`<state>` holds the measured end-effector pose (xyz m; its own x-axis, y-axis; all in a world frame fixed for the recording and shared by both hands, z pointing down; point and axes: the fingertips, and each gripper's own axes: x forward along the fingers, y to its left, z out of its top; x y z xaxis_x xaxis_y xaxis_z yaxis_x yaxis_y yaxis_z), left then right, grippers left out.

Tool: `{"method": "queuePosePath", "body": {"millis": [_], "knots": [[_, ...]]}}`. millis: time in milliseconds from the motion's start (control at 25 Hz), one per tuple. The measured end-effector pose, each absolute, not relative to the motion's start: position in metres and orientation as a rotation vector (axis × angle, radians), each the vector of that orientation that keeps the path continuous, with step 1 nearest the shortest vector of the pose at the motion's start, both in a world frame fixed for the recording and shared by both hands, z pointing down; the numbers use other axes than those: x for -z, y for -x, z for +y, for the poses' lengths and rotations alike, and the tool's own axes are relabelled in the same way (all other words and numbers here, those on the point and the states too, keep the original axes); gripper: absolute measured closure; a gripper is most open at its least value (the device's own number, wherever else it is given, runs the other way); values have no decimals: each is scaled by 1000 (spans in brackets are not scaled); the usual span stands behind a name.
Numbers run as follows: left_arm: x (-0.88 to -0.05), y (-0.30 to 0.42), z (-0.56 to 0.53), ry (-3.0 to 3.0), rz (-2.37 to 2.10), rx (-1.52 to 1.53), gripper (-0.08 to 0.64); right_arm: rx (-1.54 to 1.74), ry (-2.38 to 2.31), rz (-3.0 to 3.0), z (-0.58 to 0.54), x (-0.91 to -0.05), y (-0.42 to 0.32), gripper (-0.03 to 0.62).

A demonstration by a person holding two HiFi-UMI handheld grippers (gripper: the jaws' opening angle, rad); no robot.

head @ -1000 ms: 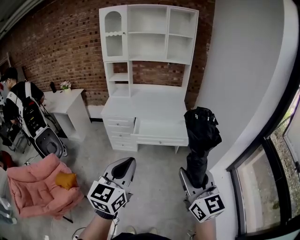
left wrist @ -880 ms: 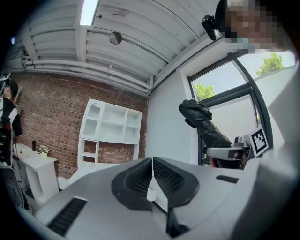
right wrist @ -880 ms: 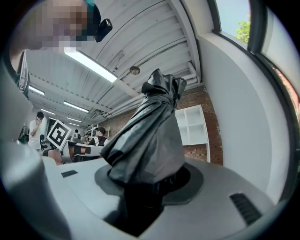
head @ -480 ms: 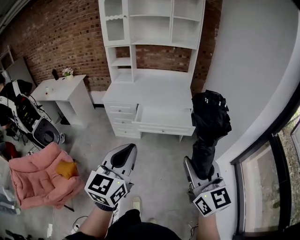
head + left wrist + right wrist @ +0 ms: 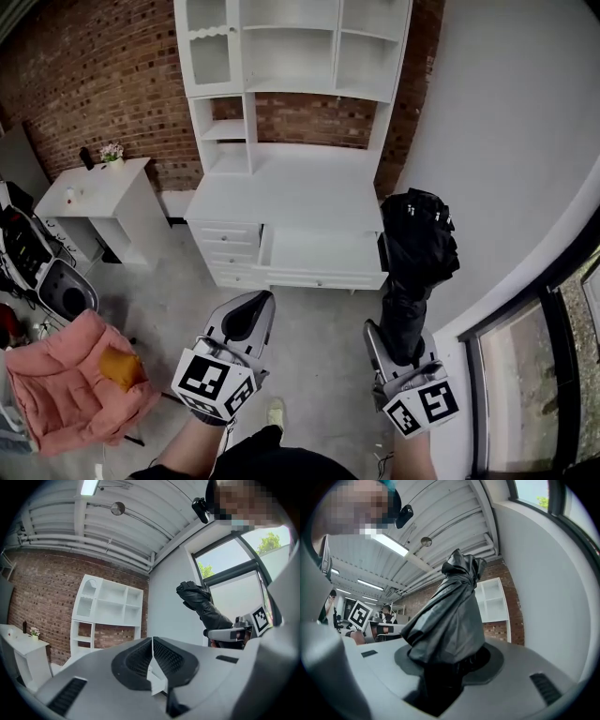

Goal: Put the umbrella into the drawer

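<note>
Right tool (image 5: 394,349) clamped on lower end of folded black umbrella (image 5: 417,248), held upright in air near wall (image 5: 497,141). Left tool (image 5: 251,314) jaws together, empty. Step, by look: carrying. Ahead: white table (image 5: 281,187), drawer (image 5: 319,253) pulled open. Next: close in, lay umbrella flat, lower into drawer.

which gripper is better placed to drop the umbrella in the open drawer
Right. The right gripper is shut on the folded umbrella, and the open drawer lies just ahead of it. The left gripper is shut and empty.
</note>
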<state>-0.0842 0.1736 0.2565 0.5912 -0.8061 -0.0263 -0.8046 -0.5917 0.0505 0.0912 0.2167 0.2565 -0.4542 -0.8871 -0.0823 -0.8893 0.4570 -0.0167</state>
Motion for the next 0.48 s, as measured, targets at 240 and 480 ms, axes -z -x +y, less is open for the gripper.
{"method": "queuePosePath", "body": {"millis": [240,480], "knots": [[-262,101,95,-2796,-1357,86,547,-22,1656,2577,149,-261,-69,428],[-266,114,36,-2806,-1300,87,546,15,1699,2556,97,-266,-51,428]]}}
